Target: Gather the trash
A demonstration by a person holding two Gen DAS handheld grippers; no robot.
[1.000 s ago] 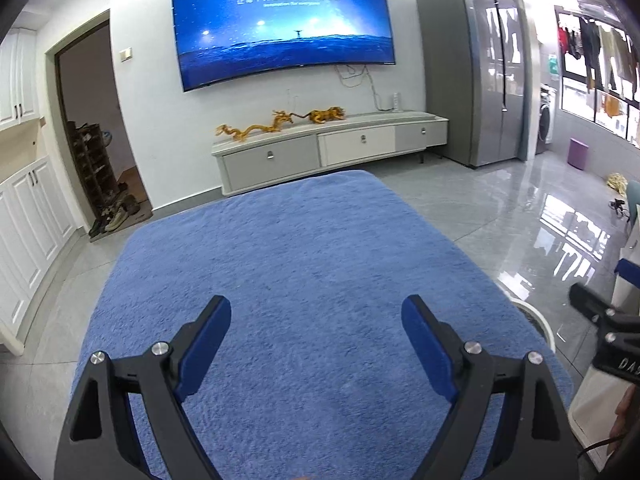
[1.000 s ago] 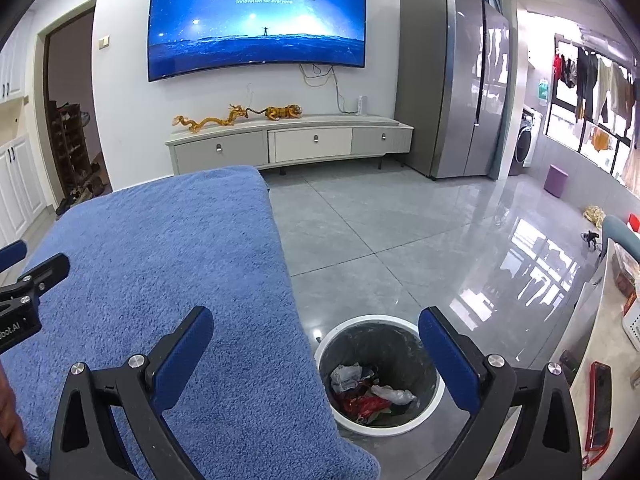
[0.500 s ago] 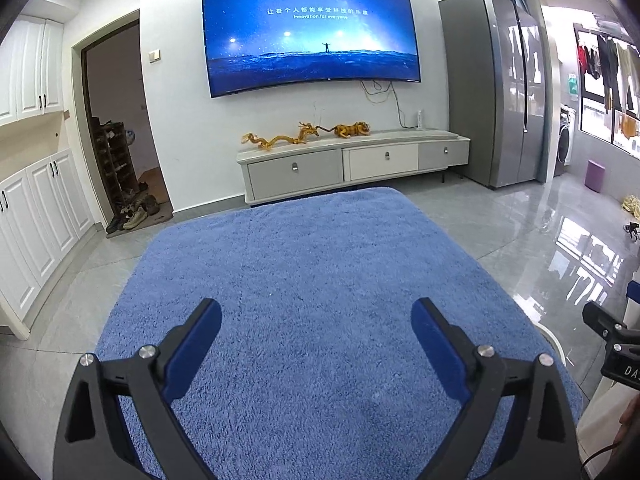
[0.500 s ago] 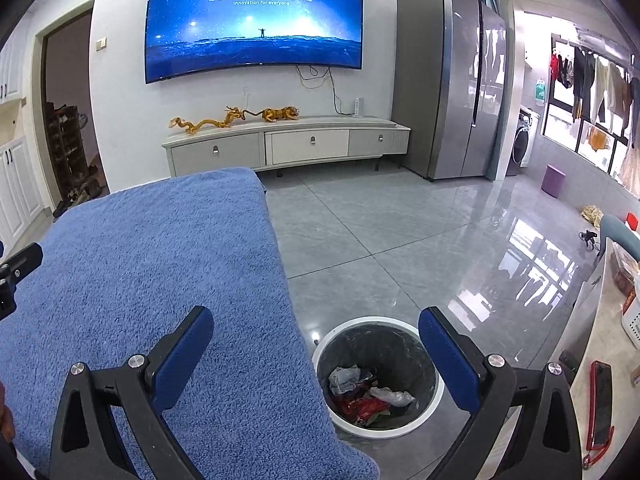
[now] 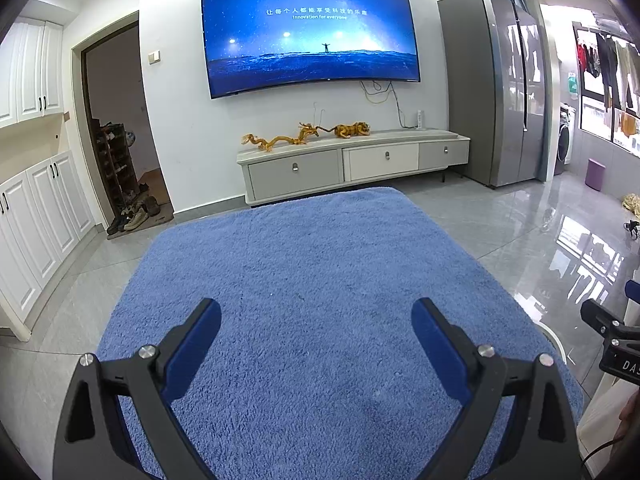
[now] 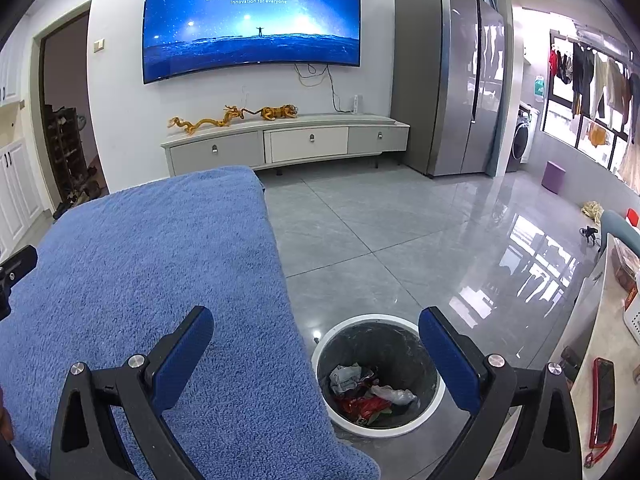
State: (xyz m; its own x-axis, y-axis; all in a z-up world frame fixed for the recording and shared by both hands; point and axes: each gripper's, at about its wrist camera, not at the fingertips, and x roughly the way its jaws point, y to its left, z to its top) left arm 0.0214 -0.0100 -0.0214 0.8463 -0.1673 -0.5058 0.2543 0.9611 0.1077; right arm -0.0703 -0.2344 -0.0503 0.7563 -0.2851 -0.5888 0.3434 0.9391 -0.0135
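A round bin [image 6: 378, 322] with a white rim stands on the floor beside the table. Crumpled trash [image 6: 368, 388], red, white and grey, lies in its bottom. My right gripper [image 6: 316, 314] hangs open over the table's right edge, its right finger above the bin, nothing between the pads. My left gripper [image 5: 316, 306] is open over the blue towel [image 5: 320, 264] that covers the table, also with nothing in it. No loose trash shows on the towel [image 6: 140, 280]. A sliver of the bin's rim [image 5: 554, 338] peeks past the towel's right edge.
Grey tiled floor [image 6: 380, 232] stretches to a low TV cabinet [image 5: 352, 164] and a tall grey fridge [image 6: 448, 80]. A light counter [image 6: 600, 352] with a red-edged phone [image 6: 604, 392] lies at the far right. White cupboards [image 5: 36, 232] line the left wall.
The left gripper's jaws have spread a little wider and its view has levelled and shifted slightly. The right gripper and the bin stay as they were.
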